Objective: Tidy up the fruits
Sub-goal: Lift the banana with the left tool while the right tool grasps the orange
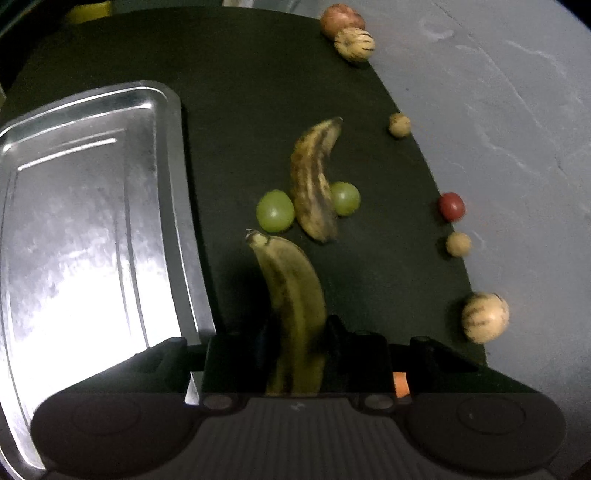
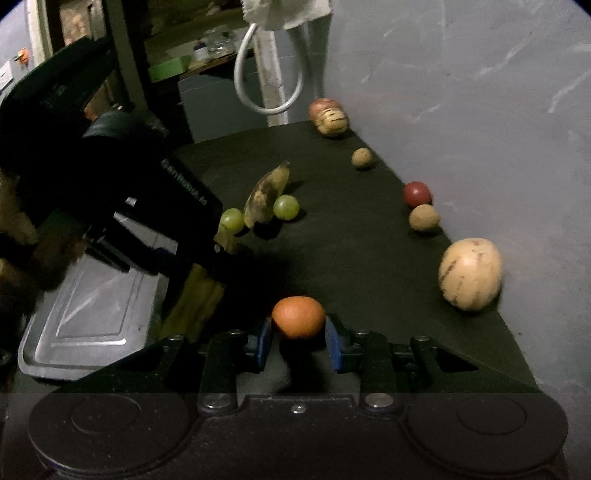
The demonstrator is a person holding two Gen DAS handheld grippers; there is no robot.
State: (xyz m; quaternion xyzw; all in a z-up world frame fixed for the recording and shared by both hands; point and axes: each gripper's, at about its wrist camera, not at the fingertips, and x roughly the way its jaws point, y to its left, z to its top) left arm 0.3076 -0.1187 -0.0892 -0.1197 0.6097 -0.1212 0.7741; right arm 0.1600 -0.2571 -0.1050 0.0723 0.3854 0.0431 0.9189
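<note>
Pinched between the dark pads of the left gripper (image 1: pixel 295 332): a long greenish-yellow banana with brown speckles (image 1: pixel 291 295), stem end pointing away over the dark green mat (image 1: pixel 240 110), just right of the shiny rectangular metal tray (image 1: pixel 92 221). Clamped between the blue pads of the right gripper (image 2: pixel 298 332): a small round orange fruit (image 2: pixel 298 316), low over the mat's near part, right of the tray (image 2: pixel 96 314) and of the held banana (image 2: pixel 199 295).

Beyond the held banana, on the mat: a second, browner and heavily spotted banana (image 1: pixel 314 184), flanked by two round green grapes, one touching its left side (image 1: pixel 275 216), one tucked behind its right side (image 1: pixel 345 198). All three well right of the tray.

Farther from the tray, strung along the mat's right edge beside the grey marbled surface (image 1: pixel 498 110): a large cream oval melon with dark streaks (image 1: pixel 484 317) nearest, then a small tan round fruit (image 1: pixel 458 244), a small dark red round fruit (image 1: pixel 451 206) just behind it, another small tan round fruit (image 1: pixel 399 125), and at the far corner a second streaked cream melon (image 1: pixel 354 44) touching a reddish-brown round fruit (image 1: pixel 340 18).

Nothing lying on the tray's visible part. Above the tray in the right wrist view: the black body of the left gripper (image 2: pixel 147 206).
</note>
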